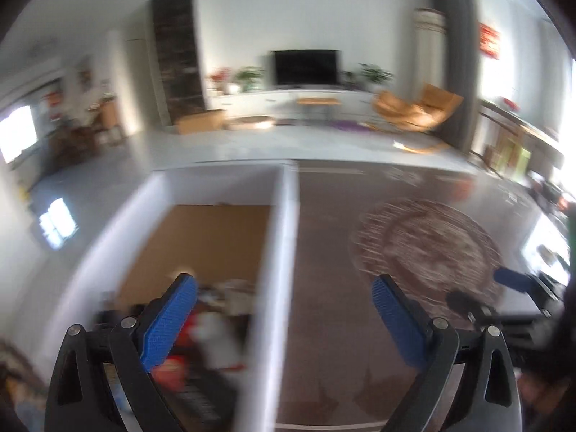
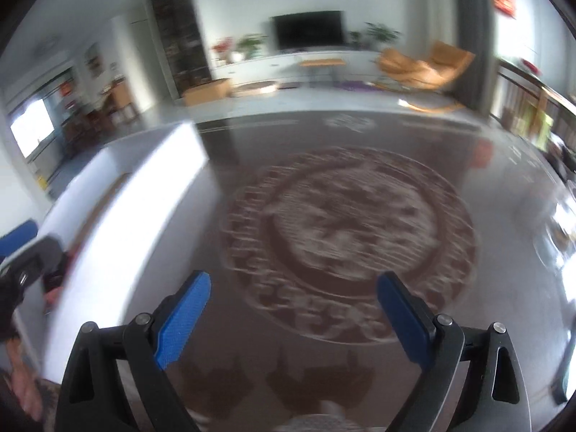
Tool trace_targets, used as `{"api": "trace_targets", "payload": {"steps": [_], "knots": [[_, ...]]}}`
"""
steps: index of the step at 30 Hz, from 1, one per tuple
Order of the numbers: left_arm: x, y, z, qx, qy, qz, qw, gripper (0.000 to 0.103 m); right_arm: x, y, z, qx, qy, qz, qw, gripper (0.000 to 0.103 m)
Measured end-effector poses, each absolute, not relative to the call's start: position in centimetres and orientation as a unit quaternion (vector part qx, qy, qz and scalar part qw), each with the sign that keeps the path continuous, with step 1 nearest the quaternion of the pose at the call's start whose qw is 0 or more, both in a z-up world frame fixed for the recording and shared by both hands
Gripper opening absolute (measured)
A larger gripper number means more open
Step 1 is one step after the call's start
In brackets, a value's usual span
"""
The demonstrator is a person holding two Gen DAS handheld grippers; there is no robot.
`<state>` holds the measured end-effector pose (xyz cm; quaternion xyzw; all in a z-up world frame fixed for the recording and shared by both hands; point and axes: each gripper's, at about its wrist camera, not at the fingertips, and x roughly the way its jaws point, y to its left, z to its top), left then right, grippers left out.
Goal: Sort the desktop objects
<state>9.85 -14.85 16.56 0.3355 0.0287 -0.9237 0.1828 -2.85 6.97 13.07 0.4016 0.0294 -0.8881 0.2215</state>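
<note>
Lying under left gripper (image 1: 284, 284): box (image 1: 277, 216)

Both tongs, left (image 1: 284, 288) and right (image 2: 293, 286), gape wide, empty (blue pads angled downward)

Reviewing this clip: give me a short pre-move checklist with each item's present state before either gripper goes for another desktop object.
1. Left gripper empty and open: ok, nothing between its blue pads.
2. Right gripper empty and open: ok.
3. White box within view, wall unobstructed: ok; the left gripper straddles its right wall.
4. Items already in the box identifiable: cannot tell, too blurred.
5. Next object to sort visible on the patterned tabletop: not ok, none shows ahead of the right gripper.
6. Grippers clear of each other: ok, they stand apart in both views.
</note>
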Motion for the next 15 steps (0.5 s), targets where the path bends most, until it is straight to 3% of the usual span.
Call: {"api": "trace_targets", "payload": {"steps": [7,15], "knots": [[15.5,-25.0,18.9,0.328,0.085,-0.89,0.304,0.101,1.7,-6.6,16.0,0.415,0.099,-0.828,0.363,0.099],[17.1,-28.0,17.4,0.338,0.097,-0.871,0.343,0.103,4.4,-12.9,15.6,0.41,0.16,-0.803,0.402,0.099]]}}
